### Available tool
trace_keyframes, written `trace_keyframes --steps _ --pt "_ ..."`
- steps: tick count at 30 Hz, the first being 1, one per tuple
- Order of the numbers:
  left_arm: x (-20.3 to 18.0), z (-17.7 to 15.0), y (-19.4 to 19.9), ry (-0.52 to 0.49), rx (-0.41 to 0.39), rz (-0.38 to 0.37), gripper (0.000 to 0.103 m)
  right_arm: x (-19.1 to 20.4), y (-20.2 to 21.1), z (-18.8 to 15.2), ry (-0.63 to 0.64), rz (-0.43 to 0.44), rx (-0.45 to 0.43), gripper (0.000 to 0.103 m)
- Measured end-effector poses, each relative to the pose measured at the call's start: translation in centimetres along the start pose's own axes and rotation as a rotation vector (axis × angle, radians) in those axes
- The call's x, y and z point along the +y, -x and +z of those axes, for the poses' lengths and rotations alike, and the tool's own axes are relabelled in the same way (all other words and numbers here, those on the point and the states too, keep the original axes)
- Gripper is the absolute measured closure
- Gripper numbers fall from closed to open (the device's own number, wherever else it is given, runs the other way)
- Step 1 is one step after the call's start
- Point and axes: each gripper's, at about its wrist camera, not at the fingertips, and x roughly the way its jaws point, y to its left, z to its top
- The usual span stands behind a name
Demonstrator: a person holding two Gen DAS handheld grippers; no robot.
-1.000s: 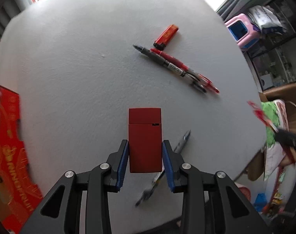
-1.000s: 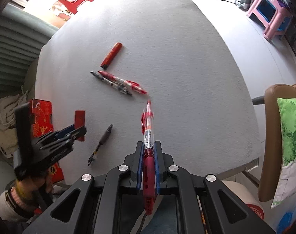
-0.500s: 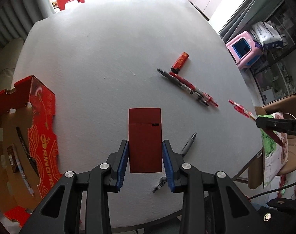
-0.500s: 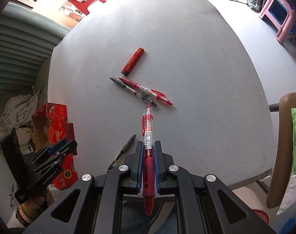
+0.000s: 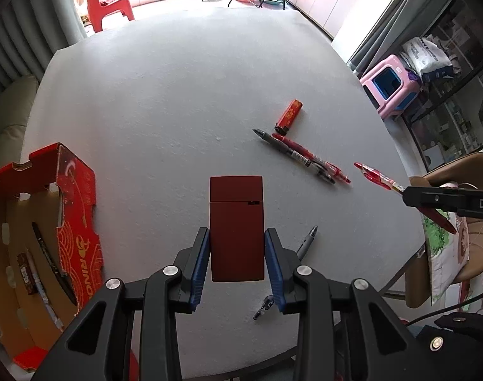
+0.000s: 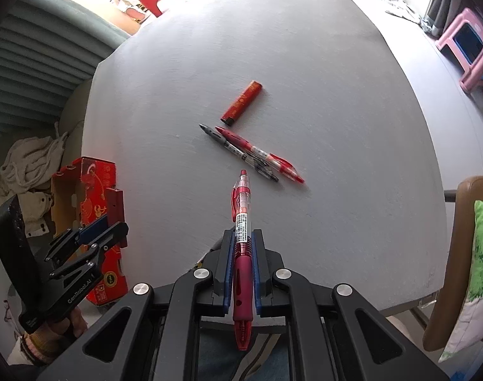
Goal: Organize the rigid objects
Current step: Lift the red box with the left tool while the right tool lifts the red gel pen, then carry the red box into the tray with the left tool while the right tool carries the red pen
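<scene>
Dark red flat case (image 5: 236,231), hinged lid seam, matte; red translucent pen (image 6: 242,222).

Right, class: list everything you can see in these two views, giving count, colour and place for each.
Table: one, grey, underneath everything.
Flat case: one, dark red, in left gripper.
Held pen: one, red, in right gripper.
Lighter: one, red-orange, on table.
Paired pens: two, red and black, side by side below the lighter.
Grey pen: one, near the table edge.
Cardboard box: one, red, at the table's left, pens inside.
Stool: one, pink, on the floor.
Left gripper: one, black with blue pads.
Right gripper: one, same.
</scene>
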Motion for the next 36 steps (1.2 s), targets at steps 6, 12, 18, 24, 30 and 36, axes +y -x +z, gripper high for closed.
trace_keyframes --steps 6,12,18,24,30,36 --pt "0.5 -0.2 0.3 0.017 -0.008 -0.001 0.066 1.0 0.1 0.2 0.025 -0.002 0.002 0.092" --pt "0.8 -0.5 0.2 0.027 -0.009 -0.004 0.066 1.3 0.2 0.1 0.031 -0.010 0.003 0.092" --pt "0.7 -0.6 0.3 0.027 -0.010 -0.007 0.066 1.4 0.3 0.0 0.025 -0.015 0.001 0.092" --pt "0.7 -0.8 0.5 0.027 -0.017 -0.014 0.066 1.4 0.3 0.0 0.028 -0.019 -0.001 0.092" --pt "1.6 -0.6 1.6 0.054 -0.058 -0.021 0.066 2.2 0.8 0.2 0.042 -0.029 -0.014 0.092" --pt "4.4 -0.1 4.1 0.139 -0.133 -0.014 0.066 5.8 1.0 2.0 0.099 -0.002 -0.028 0.092"
